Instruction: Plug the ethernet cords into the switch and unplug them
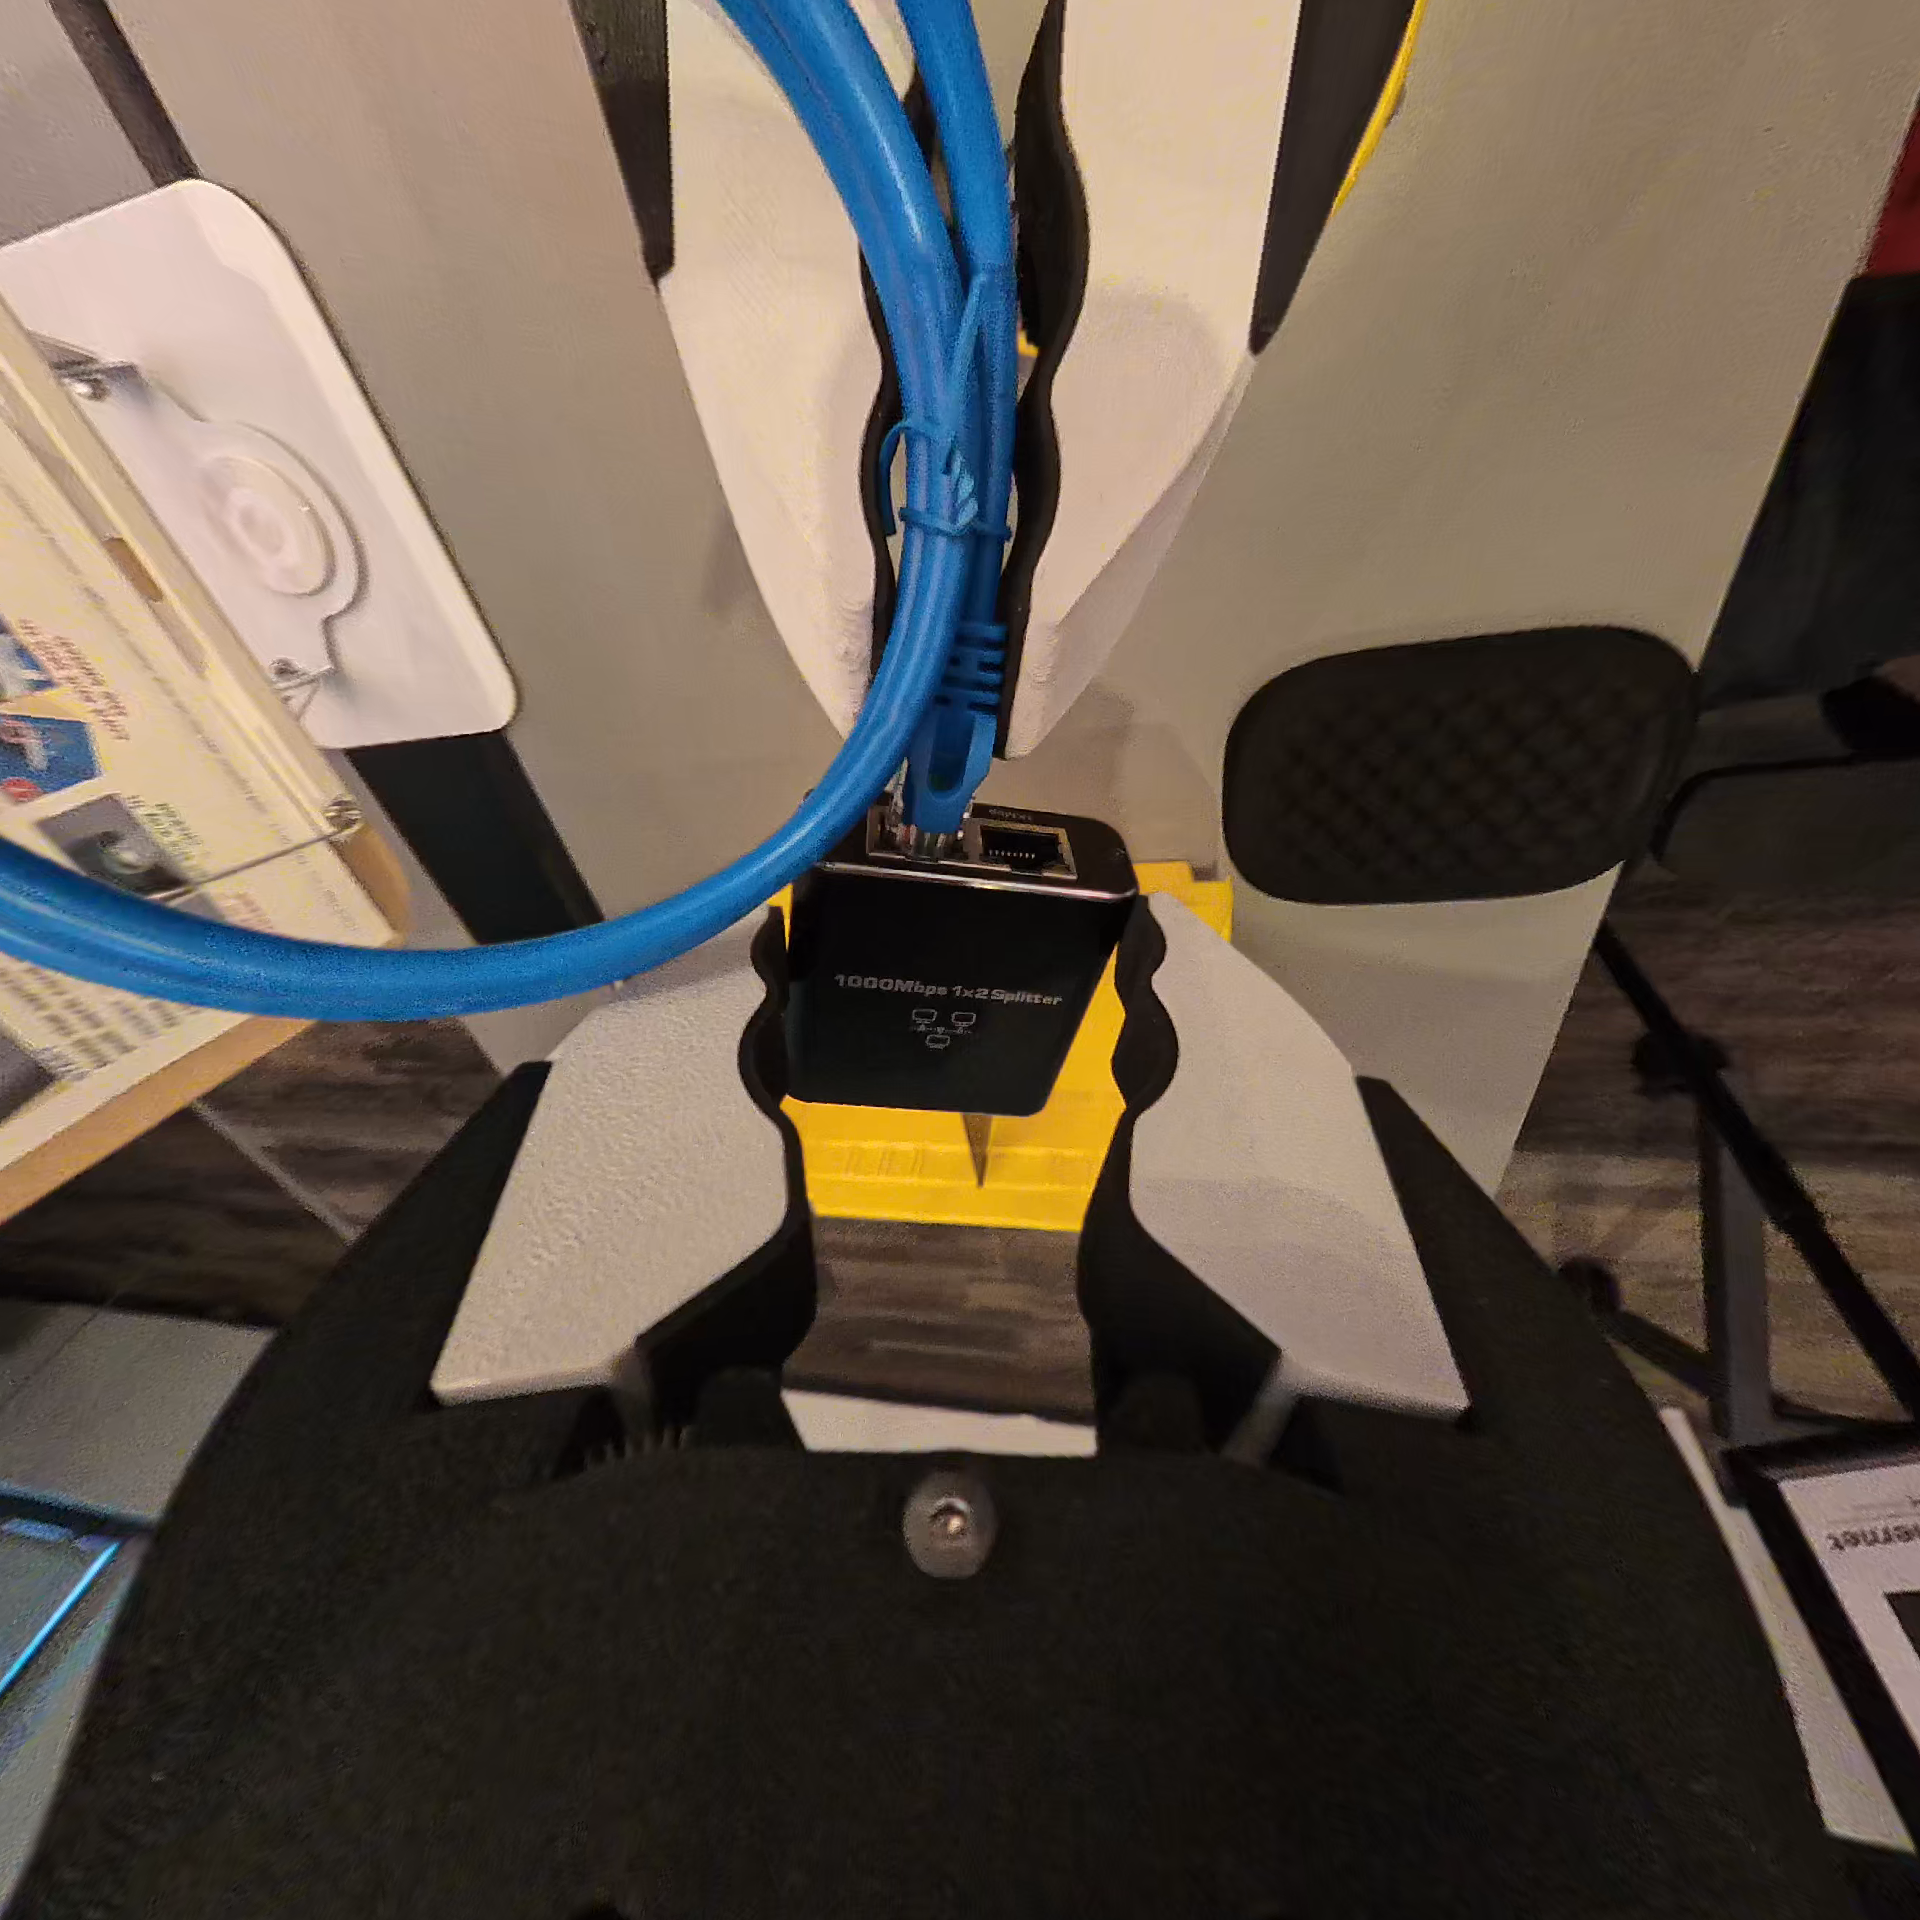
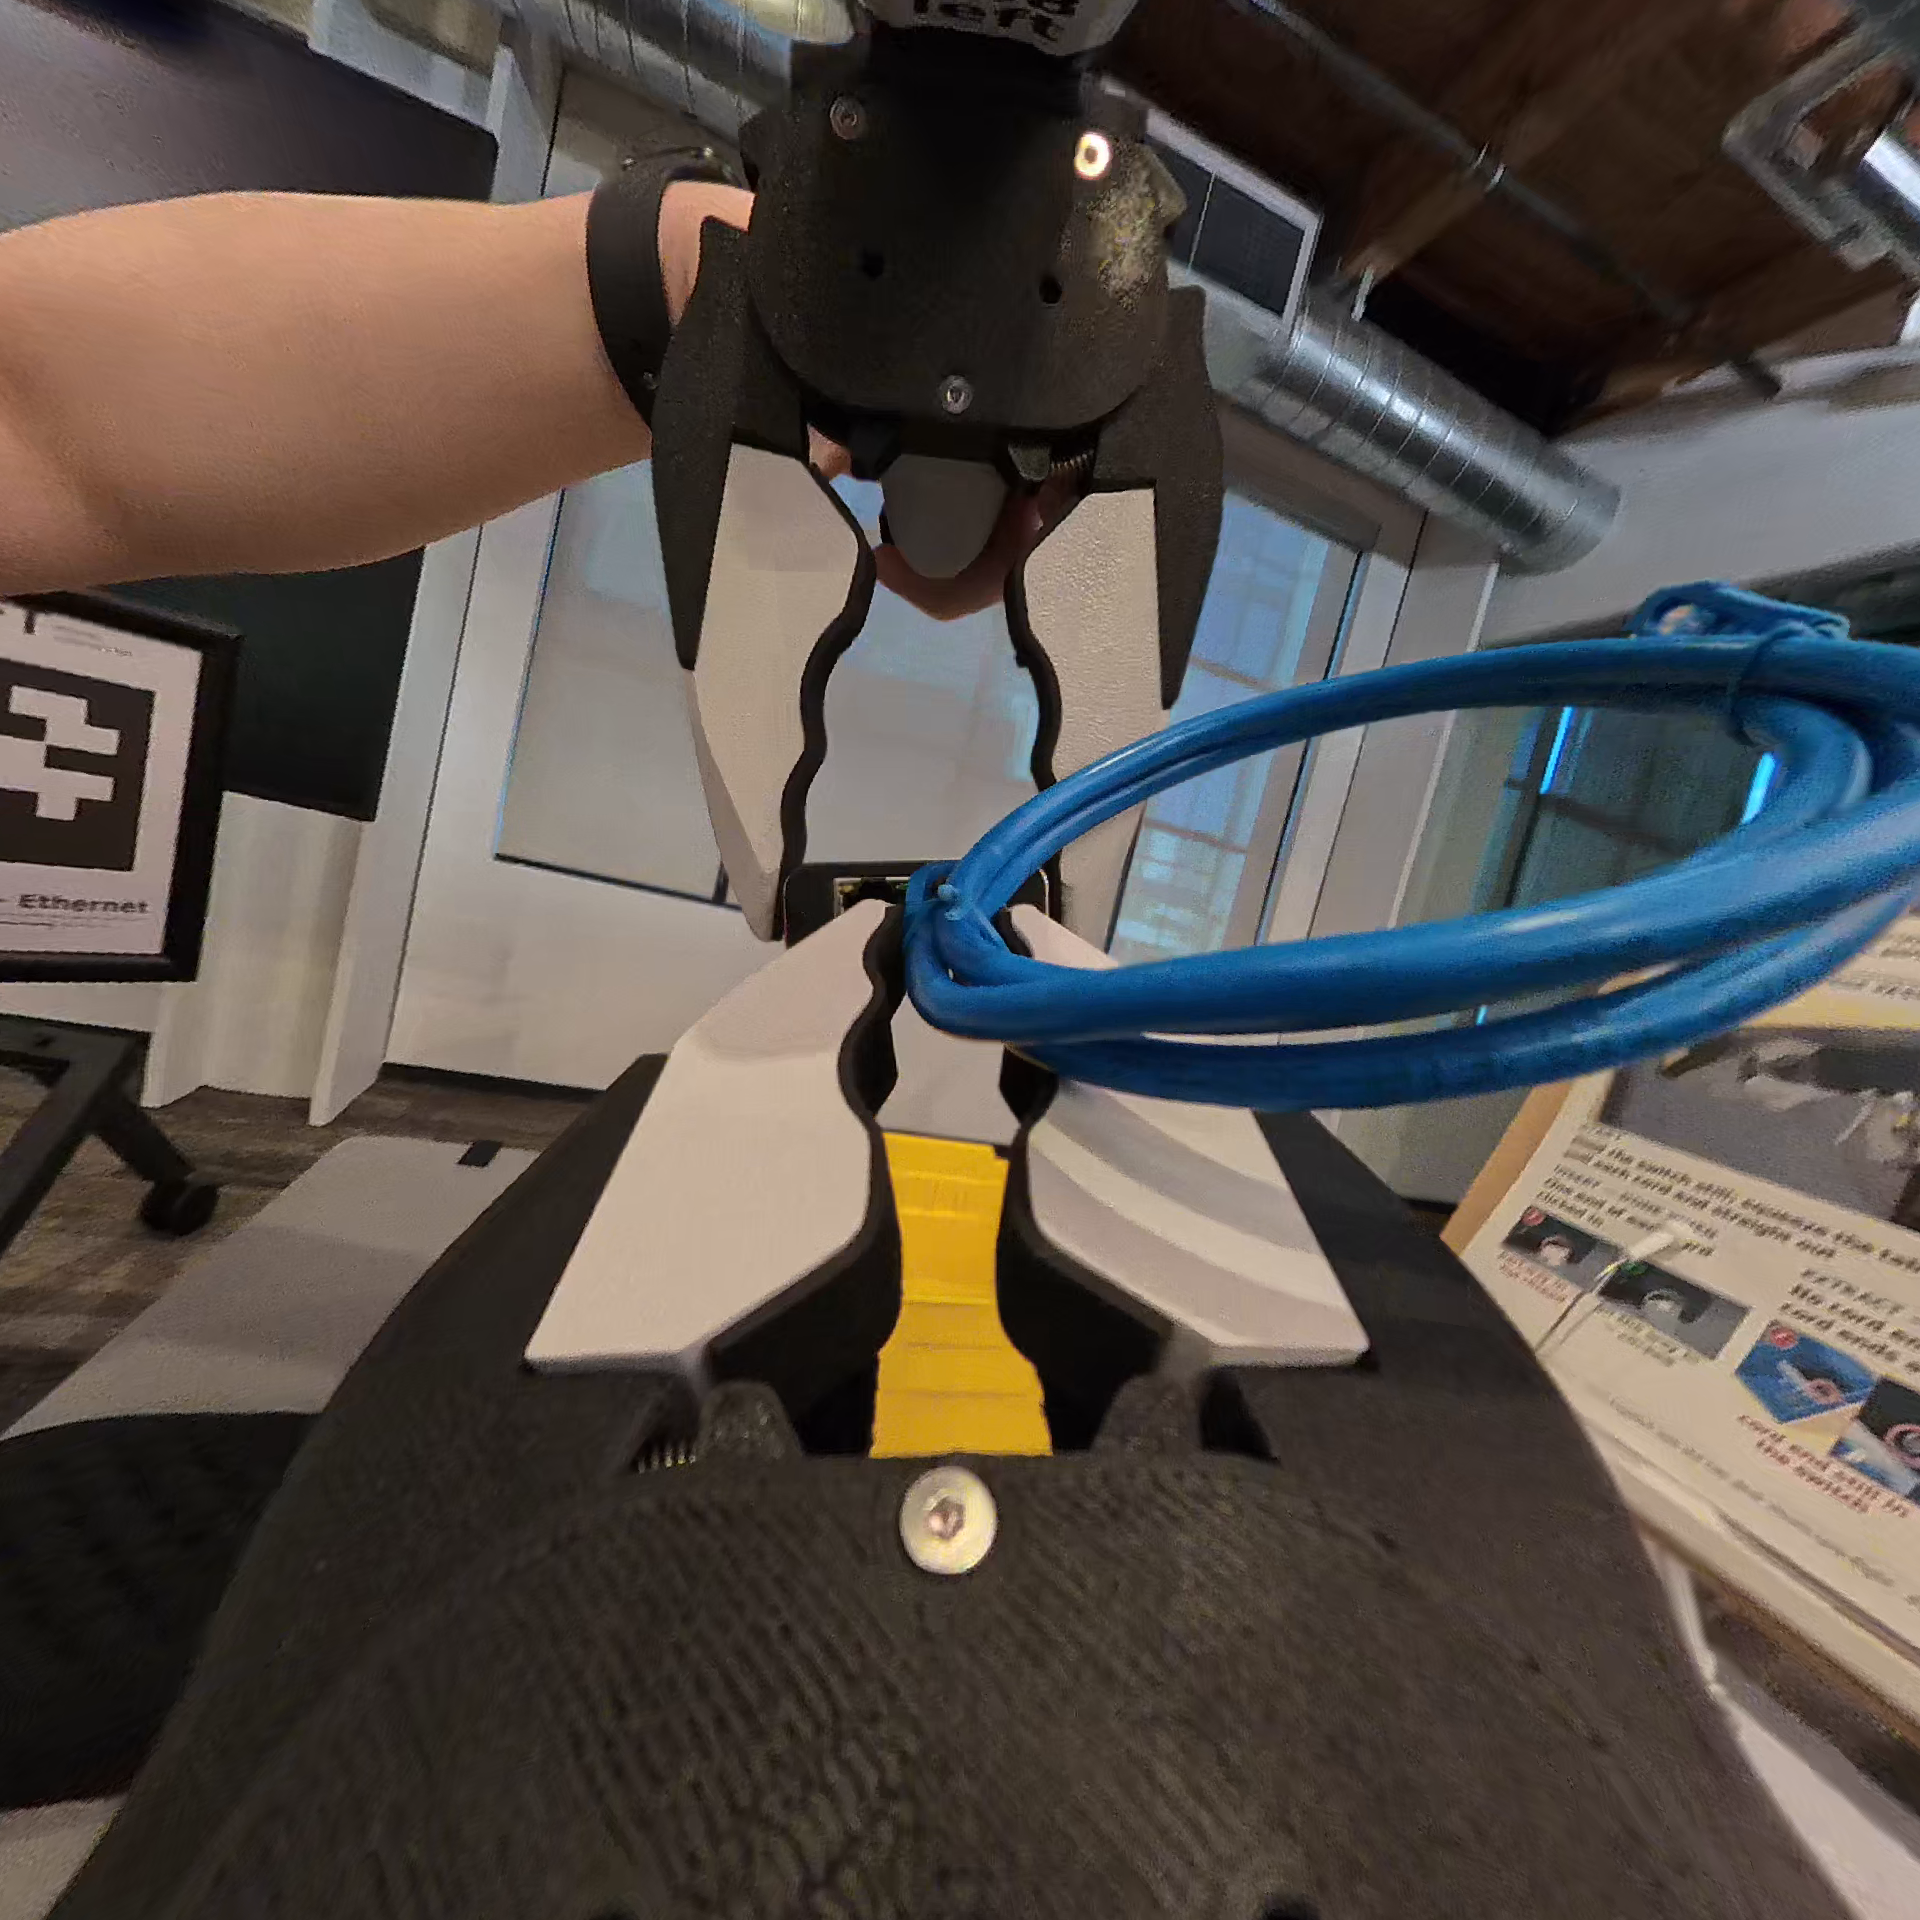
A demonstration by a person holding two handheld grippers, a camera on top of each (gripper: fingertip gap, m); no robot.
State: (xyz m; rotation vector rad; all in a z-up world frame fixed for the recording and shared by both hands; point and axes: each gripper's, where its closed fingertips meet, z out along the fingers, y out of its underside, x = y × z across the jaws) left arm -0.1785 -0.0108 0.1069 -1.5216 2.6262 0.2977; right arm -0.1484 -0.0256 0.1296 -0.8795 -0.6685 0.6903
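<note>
Plug (image 1: 951,727) of the blue cord sits in my right claw (image 1: 940,717), pointing straight down at the switch's (image 1: 951,997) left port, while my left claw (image 1: 951,997) clamps the switch upright.

Right port (image 1: 1027,847) on the black switch (image 1: 951,997) is open and unobstructed; left port is taken by the blue plug (image 1: 951,748). Blue cable loop (image 1: 665,914) sweeps across the left approach, and the right gripper (image 1: 951,665) crowds directly above the ports. Chair armrest (image 1: 1455,764) sits right, probably clear of the switch.
</note>
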